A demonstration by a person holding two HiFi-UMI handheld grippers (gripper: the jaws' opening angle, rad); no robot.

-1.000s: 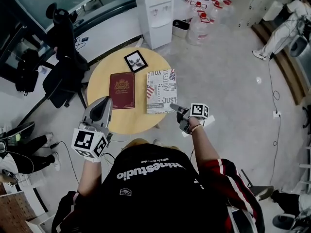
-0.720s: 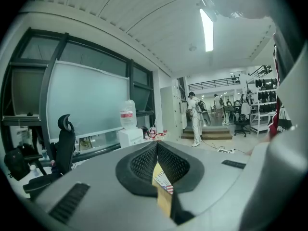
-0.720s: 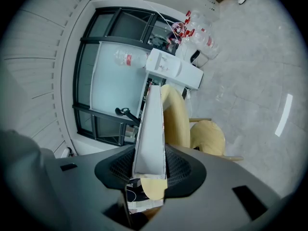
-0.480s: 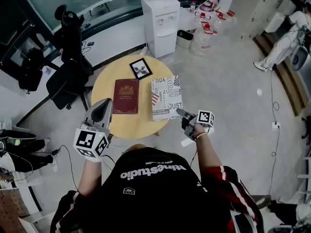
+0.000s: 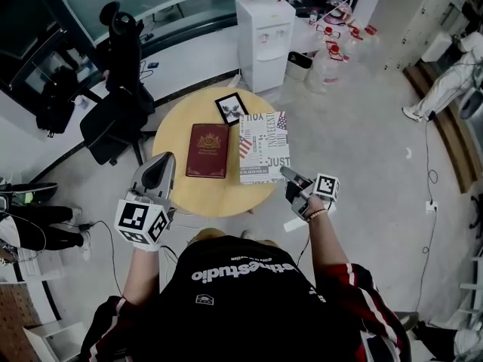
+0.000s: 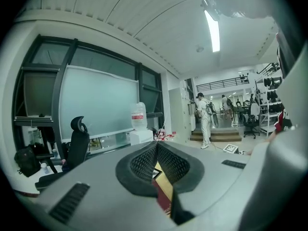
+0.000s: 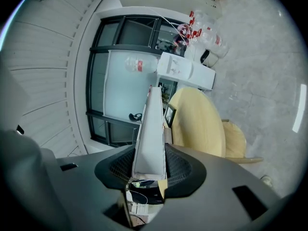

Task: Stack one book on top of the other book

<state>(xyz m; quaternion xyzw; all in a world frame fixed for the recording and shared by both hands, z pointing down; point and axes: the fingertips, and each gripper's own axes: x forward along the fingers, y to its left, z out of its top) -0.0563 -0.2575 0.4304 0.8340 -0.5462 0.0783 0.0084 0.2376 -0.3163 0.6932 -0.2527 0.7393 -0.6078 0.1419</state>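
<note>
A dark red book (image 5: 207, 150) lies flat on the round wooden table (image 5: 181, 194). Right beside it is a white book with printed lettering (image 5: 264, 148). My right gripper (image 5: 290, 176) is shut on that white book's near right corner. In the right gripper view the book's pale edge (image 7: 151, 124) runs straight out from between the pads of my right gripper (image 7: 150, 162). My left gripper (image 5: 158, 173) hovers at the table's near left edge, shut and holding nothing. In the left gripper view its pads meet at my left gripper (image 6: 157, 165), and a slice of the red book (image 6: 164, 198) shows below them.
A small black picture frame (image 5: 232, 108) lies at the table's far side. A water dispenser (image 5: 264, 32) and several water jugs (image 5: 332, 59) stand behind the table. An office chair (image 5: 113, 119) stands at the table's left. A person (image 5: 445, 81) is at the far right.
The right gripper has risen a little while gripping the white book's corner. The left gripper has edged forward towards the table. The head view has shifted, so the table sits further right.
</note>
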